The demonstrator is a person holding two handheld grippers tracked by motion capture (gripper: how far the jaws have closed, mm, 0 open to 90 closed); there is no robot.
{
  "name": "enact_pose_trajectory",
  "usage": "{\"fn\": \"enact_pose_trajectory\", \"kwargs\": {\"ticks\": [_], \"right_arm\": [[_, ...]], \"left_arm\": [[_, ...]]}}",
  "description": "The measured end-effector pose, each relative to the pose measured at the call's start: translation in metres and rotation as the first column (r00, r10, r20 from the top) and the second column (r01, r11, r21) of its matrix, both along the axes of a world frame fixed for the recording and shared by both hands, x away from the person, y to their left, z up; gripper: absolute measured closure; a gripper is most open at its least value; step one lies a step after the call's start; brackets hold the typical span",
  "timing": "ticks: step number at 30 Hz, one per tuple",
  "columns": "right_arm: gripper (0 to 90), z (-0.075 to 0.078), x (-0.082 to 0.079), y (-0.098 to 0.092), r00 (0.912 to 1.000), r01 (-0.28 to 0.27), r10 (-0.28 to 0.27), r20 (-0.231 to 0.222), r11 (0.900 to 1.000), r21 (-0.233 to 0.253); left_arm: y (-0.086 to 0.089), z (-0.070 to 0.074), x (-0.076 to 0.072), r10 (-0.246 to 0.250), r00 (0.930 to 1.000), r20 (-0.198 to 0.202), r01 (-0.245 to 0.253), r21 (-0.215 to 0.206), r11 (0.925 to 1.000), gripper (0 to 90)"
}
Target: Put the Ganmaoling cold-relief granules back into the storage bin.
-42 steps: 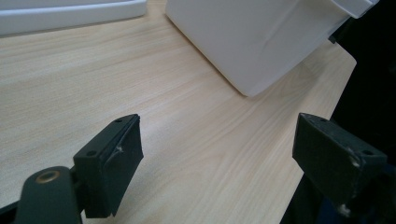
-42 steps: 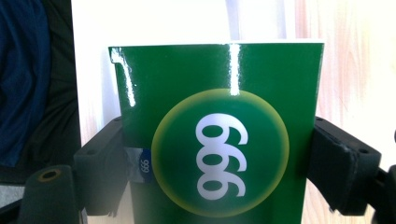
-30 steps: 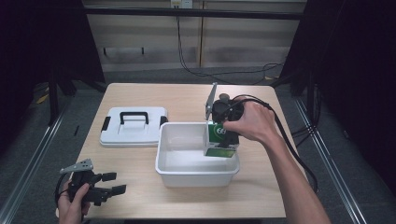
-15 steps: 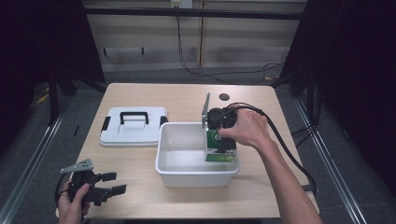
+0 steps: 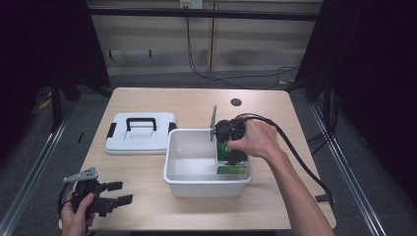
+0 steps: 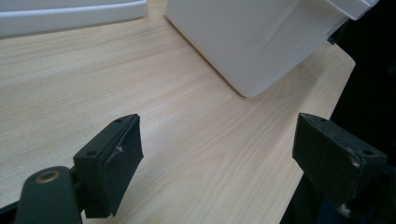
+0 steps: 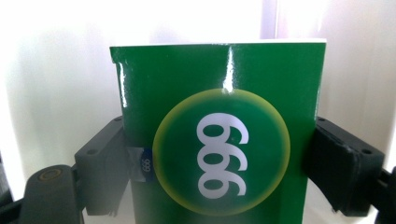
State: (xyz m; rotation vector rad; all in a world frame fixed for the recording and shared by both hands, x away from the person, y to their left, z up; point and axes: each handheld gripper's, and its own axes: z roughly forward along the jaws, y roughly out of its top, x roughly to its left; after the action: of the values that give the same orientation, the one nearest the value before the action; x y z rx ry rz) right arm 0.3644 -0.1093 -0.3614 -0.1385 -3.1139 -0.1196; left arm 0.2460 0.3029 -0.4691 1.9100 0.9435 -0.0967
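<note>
A green box (image 7: 219, 93) with a white "999" in a yellow-ringed circle sits between the pads of my right gripper (image 7: 219, 163), which is shut on it. From above, the right gripper (image 5: 231, 153) points down into the right side of a white bin (image 5: 196, 184). It holds the green box (image 5: 232, 170) low inside, near the bin's right wall. My left gripper (image 5: 120, 192) rests at the table's front left corner, open and holding nothing. In its own view the left gripper (image 6: 219, 140) has its jaws spread wide over bare wood, with the white bin (image 6: 261, 42) ahead.
The bin's white lid (image 5: 140, 132), with a black handle, lies flat to the left of the bin; its edge (image 6: 70, 14) shows in the left gripper view. A small dark round hole (image 5: 236, 102) is in the tabletop behind the bin. A black cable trails off the right edge.
The right gripper has moved down and toward the front with the green box, sinking it deeper into the bin. The left gripper has stayed put.
</note>
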Motion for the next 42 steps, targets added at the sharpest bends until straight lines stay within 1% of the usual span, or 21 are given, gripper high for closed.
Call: {"fn": "enact_pose_trajectory", "kwargs": {"ticks": [1, 3, 6, 7, 10, 11, 16, 20, 24, 26, 28, 29, 31, 32, 33, 35, 37, 42], "right_arm": [[15.8, -0.001, 0.000, 0.001, 0.9999, -0.009, 0.009, 0.005, 1.000, 0.000], [15.8, -0.003, 0.001, 0.002, 1.0000, 0.008, -0.008, 0.002, 1.000, -0.015], [15.7, -0.005, 0.002, 0.002, 0.9999, 0.003, -0.003, 0.010, 1.000, -0.017], [15.7, -0.007, 0.001, 0.004, 0.9999, 0.011, -0.011, 0.007, 1.000, -0.027], [15.6, -0.011, 0.002, 0.005, 1.0000, 0.004, -0.004, 0.009, 0.999, -0.033], [15.5, -0.015, 0.002, 0.005, 0.9999, 0.003, -0.003, 0.014, 0.999, -0.043], [15.4, -0.019, 0.003, 0.004, 0.9998, 0.012, -0.011, 0.018, 0.999, -0.038], [15.3, -0.023, 0.003, 0.004, 0.9999, 0.005, -0.004, 0.011, 0.999, -0.037], [15.3, -0.030, 0.003, 0.006, 1.0000, -0.006, 0.006, 0.000, 0.999, -0.052], [15.4, -0.033, 0.003, 0.007, 0.9999, -0.011, 0.011, 0.002, 0.998, -0.060], [15.3, -0.034, 0.003, 0.008, 1.0000, -0.007, 0.006, -0.001, 0.998, -0.063], [15.4, -0.037, 0.003, 0.009, 1.0000, -0.004, 0.005, 0.004, 0.997, -0.075], [15.4, -0.039, 0.003, 0.008, 1.0000, -0.008, 0.008, 0.002, 0.998, -0.070], [15.4, -0.041, 0.003, 0.008, 1.0000, -0.003, 0.003, 0.007, 0.997, -0.072], [15.3, -0.044, 0.004, 0.008, 1.0000, 0.000, 0.000, -0.007, 0.997, -0.075], [15.4, -0.046, 0.004, 0.008, 0.9999, -0.001, 0.000, -0.010, 0.997, -0.074], [14.7, -0.051, 0.004, 0.009, 0.9998, 0.005, -0.007, -0.018, 0.995, -0.098], [14.5, -0.052, 0.004, 0.009, 0.9997, 0.013, -0.015, -0.020, 0.995, -0.099]], "left_arm": [[0.000, 0.000, 0.000, 0.000, 1.0000, 0.001, 0.000, 0.000, 1.0000, 16.0], [0.000, 0.000, 0.000, 0.002, 1.0000, 0.000, -0.002, 0.000, 1.0000, 16.0], [0.000, 0.000, 0.000, 0.001, 1.0000, 0.000, -0.001, -0.001, 1.0000, 16.0], [0.000, 0.000, 0.000, 0.000, 1.0000, -0.001, 0.000, -0.003, 1.0000, 16.0], [0.001, 0.000, 0.000, -0.004, 1.0000, 0.004, 0.004, 0.000, 1.0000, 16.0], [0.000, 0.000, 0.000, -0.001, 1.0000, 0.000, 0.001, -0.006, 1.0000, 16.0], [0.001, 0.000, 0.000, -0.001, 1.0000, 0.001, 0.001, -0.004, 1.0000, 16.0], [0.000, 0.000, 0.000, 0.000, 1.0000, 0.000, 0.000, -0.007, 1.0000, 16.0], [0.001, 0.000, 0.000, -0.003, 1.0000, 0.002, 0.003, -0.006, 1.0000, 16.0], [0.001, 0.000, 0.000, -0.002, 1.0000, 0.001, 0.002, -0.006, 1.0000, 16.0], [0.001, 0.000, 0.000, -0.002, 1.0000, 0.001, 0.002, -0.005, 1.0000, 16.0], [0.001, 0.000, 0.000, -0.001, 1.0000, 0.001, 0.001, -0.005, 1.0000, 16.0], [0.001, 0.000, 0.000, 0.001, 1.0000, 0.001, -0.001, -0.004, 1.0000, 16.0], [0.001, 0.000, 0.000, 0.001, 1.0000, 0.001, -0.001, -0.005, 1.0000, 16.0], [0.001, 0.000, 0.000, -0.001, 1.0000, 0.000, 0.001, -0.006, 1.0000, 16.0], [0.001, 0.000, 0.000, -0.001, 1.0000, 0.001, 0.001, -0.005, 1.0000, 16.0], [0.001, 0.000, 0.000, 0.001, 1.0000, 0.001, -0.001, -0.002, 1.0000, 16.0], [0.000, 0.000, 0.000, 0.002, 1.0000, 0.000, -0.002, -0.004, 1.0000, 16.0]]}}
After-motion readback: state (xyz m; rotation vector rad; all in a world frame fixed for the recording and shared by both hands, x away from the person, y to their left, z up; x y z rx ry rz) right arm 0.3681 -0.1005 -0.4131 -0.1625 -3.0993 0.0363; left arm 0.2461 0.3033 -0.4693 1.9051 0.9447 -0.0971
